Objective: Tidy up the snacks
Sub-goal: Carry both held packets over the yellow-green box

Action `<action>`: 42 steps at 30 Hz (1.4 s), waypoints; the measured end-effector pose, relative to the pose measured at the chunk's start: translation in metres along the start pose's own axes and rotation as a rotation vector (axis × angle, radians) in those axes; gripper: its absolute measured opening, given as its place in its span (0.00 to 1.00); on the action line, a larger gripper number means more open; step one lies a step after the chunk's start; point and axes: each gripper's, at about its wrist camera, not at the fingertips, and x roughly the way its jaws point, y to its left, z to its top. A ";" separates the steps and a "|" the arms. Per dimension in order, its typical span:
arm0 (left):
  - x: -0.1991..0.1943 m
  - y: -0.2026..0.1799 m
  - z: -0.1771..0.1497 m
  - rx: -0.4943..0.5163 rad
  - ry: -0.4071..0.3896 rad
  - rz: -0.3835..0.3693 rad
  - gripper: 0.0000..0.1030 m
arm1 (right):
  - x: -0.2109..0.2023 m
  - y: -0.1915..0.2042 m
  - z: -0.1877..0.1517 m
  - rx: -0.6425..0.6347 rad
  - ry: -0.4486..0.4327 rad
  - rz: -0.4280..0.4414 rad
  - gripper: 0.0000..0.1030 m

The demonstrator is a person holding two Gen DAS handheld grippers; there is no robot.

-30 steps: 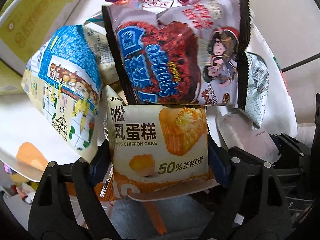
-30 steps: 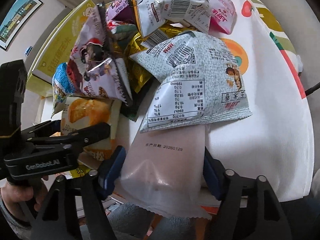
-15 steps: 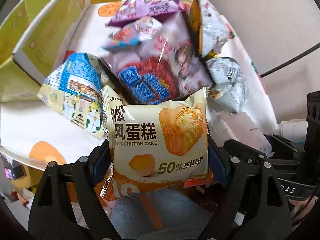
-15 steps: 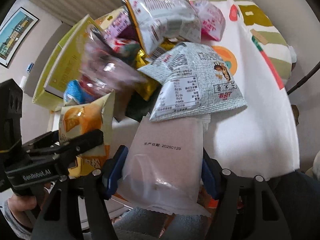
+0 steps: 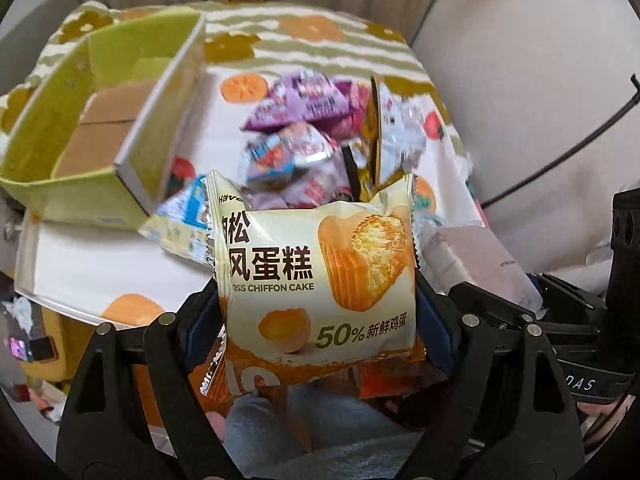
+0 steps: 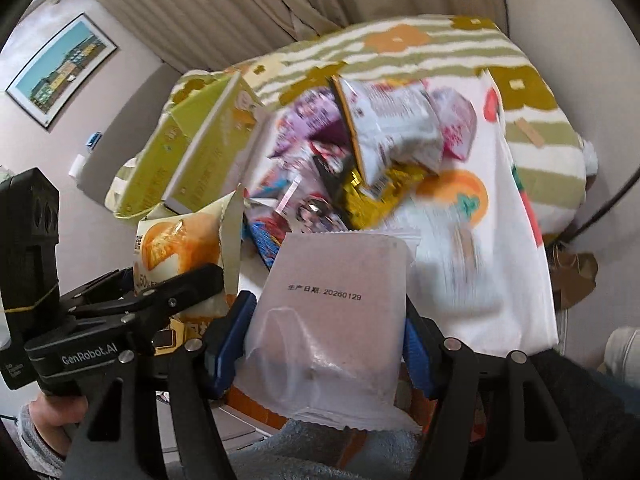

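Note:
My left gripper [image 5: 316,308] is shut on a cream and orange chiffon cake packet [image 5: 320,280], its blue pads pressing both side edges. My right gripper [image 6: 326,332] is shut on a pale translucent packet [image 6: 332,320] with a printed date. Both packets hang above the table's near edge. The left gripper and its cake packet [image 6: 180,248] show at the left of the right wrist view; the pale packet [image 5: 476,264] shows at the right of the left wrist view. Behind them lies a heap of snack bags [image 5: 316,144], purple, blue, gold and silver.
An open yellow-green box [image 5: 104,132] with brown cardboard inside stands at the table's left. The tablecloth [image 6: 500,280] is white with orange fruit prints and green stripes at the back. A hand [image 6: 52,420] holds the left gripper. Curtains and a framed picture [image 6: 60,68] lie beyond.
Both grippers rose away from the heap with their packets held, so the table and box show from higher up. The bags that lay against the held packets have slid off and settled.

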 end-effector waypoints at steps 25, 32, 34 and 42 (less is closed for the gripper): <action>-0.085 0.160 0.095 -0.129 -0.203 0.133 0.79 | -0.002 0.131 0.105 -0.249 -0.171 0.048 0.62; -0.077 0.249 0.127 -0.107 -0.159 0.160 0.81 | 0.051 0.203 0.131 -0.243 -0.152 0.068 0.62; -0.070 0.268 0.134 -0.090 -0.140 0.163 0.81 | 0.068 0.221 0.136 -0.237 -0.142 0.068 0.62; -0.025 0.310 0.152 0.039 -0.039 0.158 0.81 | 0.131 0.262 0.146 -0.171 -0.093 0.013 0.62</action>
